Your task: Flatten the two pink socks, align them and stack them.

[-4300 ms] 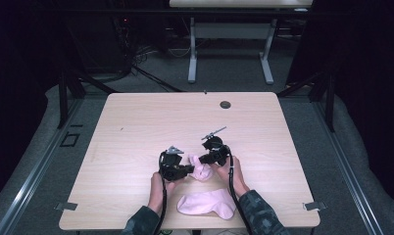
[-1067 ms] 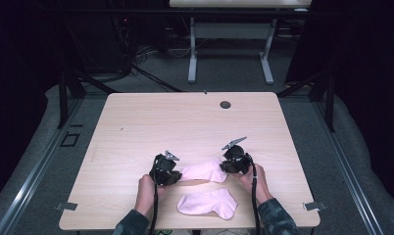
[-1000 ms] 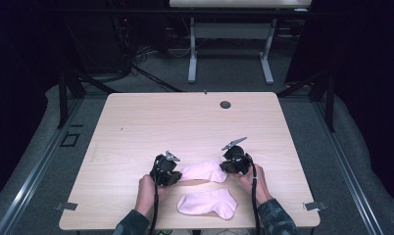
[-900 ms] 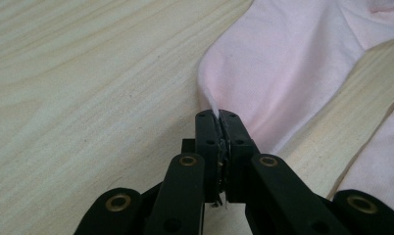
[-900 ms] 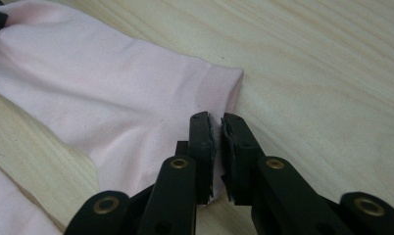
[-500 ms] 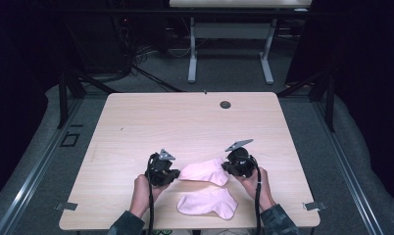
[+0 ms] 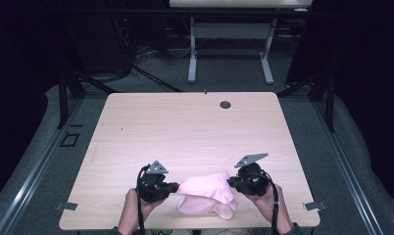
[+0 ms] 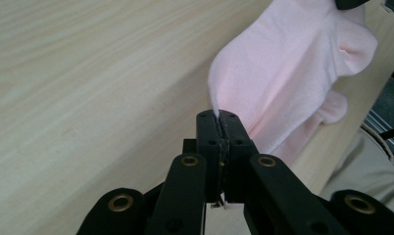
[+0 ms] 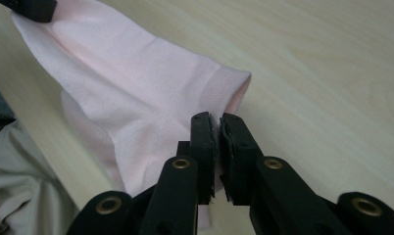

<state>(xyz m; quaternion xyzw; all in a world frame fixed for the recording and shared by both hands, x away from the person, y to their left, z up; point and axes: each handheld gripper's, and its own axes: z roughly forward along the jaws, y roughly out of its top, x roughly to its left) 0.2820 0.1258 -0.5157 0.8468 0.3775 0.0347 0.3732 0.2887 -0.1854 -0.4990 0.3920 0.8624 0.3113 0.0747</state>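
hands: both come in from the near edge of the table [image 7: 136, 122], left hand [image 7: 131, 215] and right hand [image 7: 271, 203], each wrapped around a gripper
lower sock: a pink sock lies flat at the near edge, mostly tucked under the other one, so just its edge [image 7: 222, 211] peeks out
left gripper: left gripper [image 7: 173, 187] has its jaws pinched tight on one end of the upper sock; in the left gripper view a thin edge of fabric sticks up out of the closed tips [image 8: 219, 117]
right gripper: right gripper [image 7: 231, 181] is clamped on the opposite end, the cuff side; in the right gripper view the pads [image 9: 202, 132] bite the cuff's rim right by its opening
upper sock: pink sock [image 7: 205, 188] hangs stretched between the two grippers, held up off the wood and hovering right over the lower one, sagging a bit in the middle
hole: small dark round hole [image 7: 225, 104] near the far edge, well apart from the socks
background: another table's legs [image 7: 192, 58] stand on the grey floor behind
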